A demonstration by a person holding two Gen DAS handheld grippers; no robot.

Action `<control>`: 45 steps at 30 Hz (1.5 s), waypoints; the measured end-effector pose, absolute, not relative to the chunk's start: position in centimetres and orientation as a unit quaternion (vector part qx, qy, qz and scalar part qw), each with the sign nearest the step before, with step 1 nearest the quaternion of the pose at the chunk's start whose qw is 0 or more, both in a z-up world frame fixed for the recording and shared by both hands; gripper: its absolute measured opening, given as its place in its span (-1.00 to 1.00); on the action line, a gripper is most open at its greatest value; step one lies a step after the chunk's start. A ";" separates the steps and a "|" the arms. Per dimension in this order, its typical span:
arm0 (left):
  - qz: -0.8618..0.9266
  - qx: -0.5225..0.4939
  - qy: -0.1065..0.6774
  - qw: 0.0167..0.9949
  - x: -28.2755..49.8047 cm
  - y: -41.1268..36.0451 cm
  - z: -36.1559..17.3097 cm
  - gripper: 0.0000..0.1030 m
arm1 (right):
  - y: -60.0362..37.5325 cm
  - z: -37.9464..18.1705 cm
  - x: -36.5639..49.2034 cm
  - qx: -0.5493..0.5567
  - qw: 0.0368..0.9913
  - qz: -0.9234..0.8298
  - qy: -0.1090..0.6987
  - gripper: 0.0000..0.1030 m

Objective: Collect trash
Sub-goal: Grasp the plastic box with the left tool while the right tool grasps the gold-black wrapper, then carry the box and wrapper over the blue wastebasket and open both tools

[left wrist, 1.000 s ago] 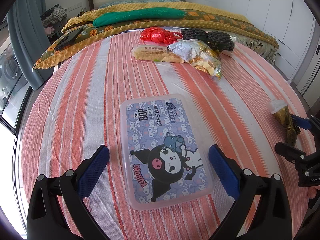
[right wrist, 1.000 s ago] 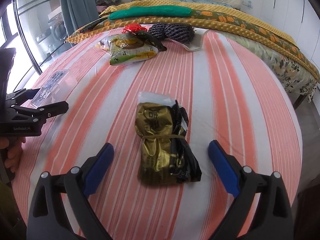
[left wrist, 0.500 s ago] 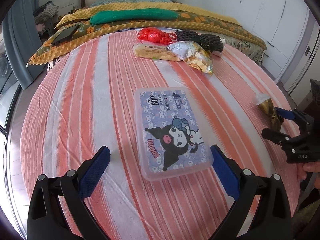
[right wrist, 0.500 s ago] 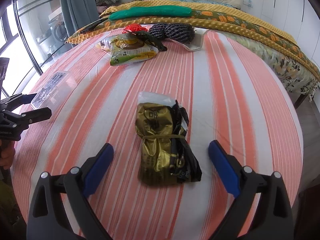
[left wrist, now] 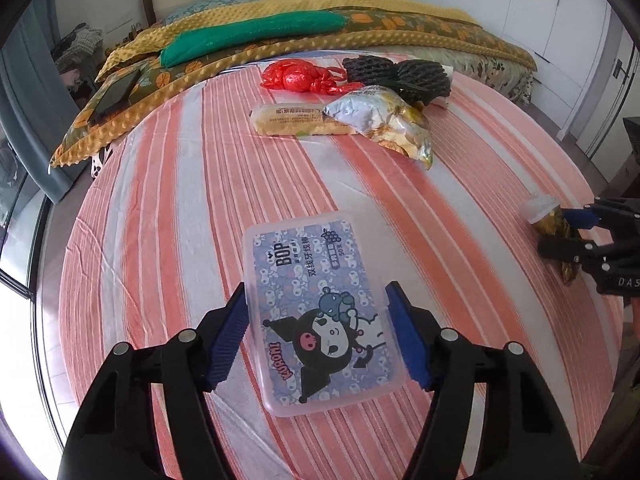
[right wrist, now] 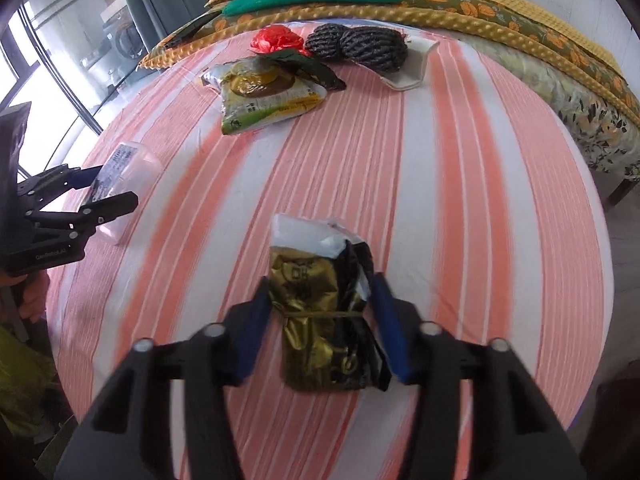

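Striped orange-and-white bedding [left wrist: 168, 208] covers the work surface, with a yellow dotted blanket [left wrist: 360, 36] and one green pillow [left wrist: 256, 32] folded at the far end.

Item 1, clear plastic floss-pick box [left wrist: 320, 312]: one unit, lying flat, printed lid up. Its long axis runs away from the left wrist camera, tilted slightly to the right at the near end. The left gripper [left wrist: 316, 336] straddles the near half of the box; its jaws have just been closing and the blue pads now sit against the two long sides, gripping the box.

Item 2, gold foil packet [right wrist: 316, 320]: one unit, bound at its waist by a thin band, with a white end pointing away from the right wrist camera and black wrapper along its right side. Its long axis runs straight away from the camera. The right gripper [right wrist: 320, 320] straddles it at the band; its jaws have just been closing and both pads press the packet's sides.

Further items lie grouped near the far end, well apart from both grippers: one red plastic bag [left wrist: 300, 76], two black foam nets [right wrist: 360, 44], one silver-lined snack bag [left wrist: 380, 124], one wrapped roll [left wrist: 292, 120].
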State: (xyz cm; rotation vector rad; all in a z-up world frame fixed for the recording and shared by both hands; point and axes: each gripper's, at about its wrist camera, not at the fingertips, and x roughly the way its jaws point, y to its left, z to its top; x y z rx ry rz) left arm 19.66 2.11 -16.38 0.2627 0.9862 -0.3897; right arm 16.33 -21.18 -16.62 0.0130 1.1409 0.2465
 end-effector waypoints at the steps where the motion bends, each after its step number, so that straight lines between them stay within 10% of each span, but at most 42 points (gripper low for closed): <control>1: -0.185 0.129 0.464 0.857 19.5 2.0 -16.3 0.28 | -21.5 -16.2 16.1 0.015 0.837 0.118 0.534 -0.13; 28: -0.455 0.059 0.417 0.784 9.0 -25.2 -9.5 0.24 | -51.6 -11.6 1.1 0.161 0.874 -0.087 0.450 -0.13; 42: -0.485 0.142 0.461 0.730 6.7 -44.9 -19.6 0.25 | -62.6 -18.9 -2.9 0.257 0.840 -0.153 0.453 -0.13; 45: -0.483 0.159 0.455 0.731 6.5 -47.6 -21.9 0.42 | -63.9 -19.9 -2.8 0.279 0.837 -0.147 0.446 0.27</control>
